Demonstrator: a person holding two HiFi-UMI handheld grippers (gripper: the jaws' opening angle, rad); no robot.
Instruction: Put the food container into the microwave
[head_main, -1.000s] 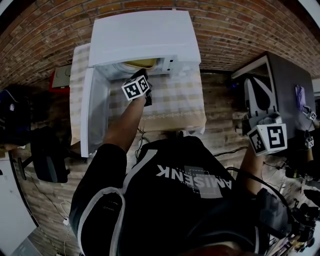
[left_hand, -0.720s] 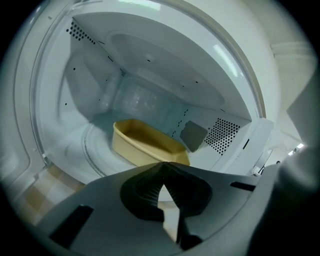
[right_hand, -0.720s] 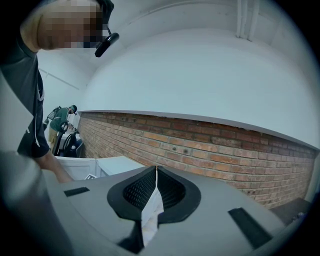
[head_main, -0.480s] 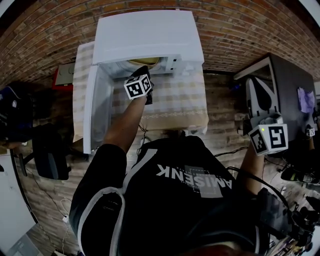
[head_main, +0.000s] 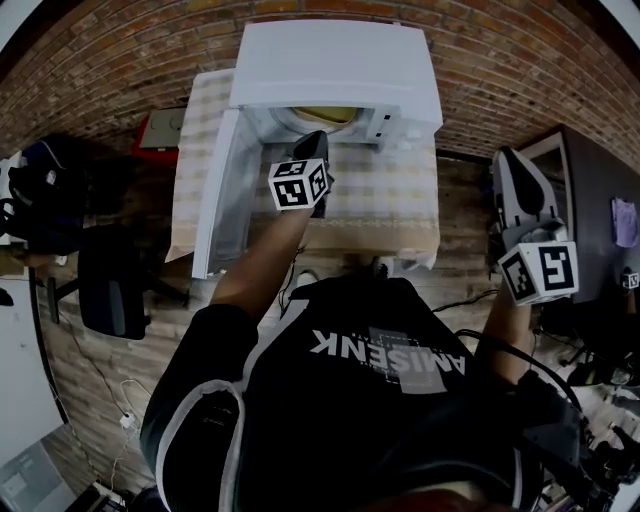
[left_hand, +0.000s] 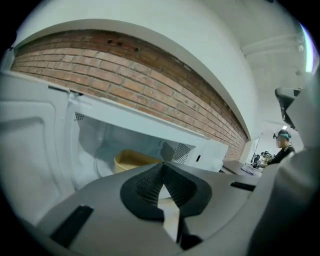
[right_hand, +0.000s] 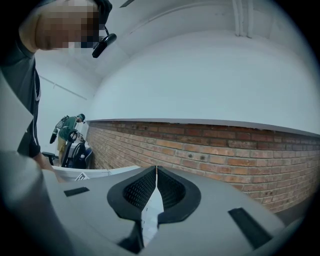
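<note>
The white microwave (head_main: 335, 60) stands on a table with its door (head_main: 222, 190) swung open to the left. Inside it, a pale yellow food container (head_main: 325, 114) rests on the turntable; the left gripper view shows the container (left_hand: 135, 161) deep in the cavity. My left gripper (head_main: 314, 142) hovers just in front of the opening, shut and empty, with the closed left gripper (left_hand: 162, 166) aimed at the container. My right gripper (head_main: 508, 160) is held off to the right of the table, shut on nothing; past the right gripper (right_hand: 156, 170) there is only brick wall.
A checked cloth covers the table (head_main: 400, 200). A black chair (head_main: 110, 290) stands at the left, and a red box (head_main: 165, 130) sits behind the door. A dark desk (head_main: 590, 190) lies at the right. Brick wall runs behind. A person (right_hand: 67, 127) stands far off.
The left gripper has drawn back a little from the microwave opening, leaving the container inside. The head view has swung, so the microwave sits further right. The right gripper has barely moved.
</note>
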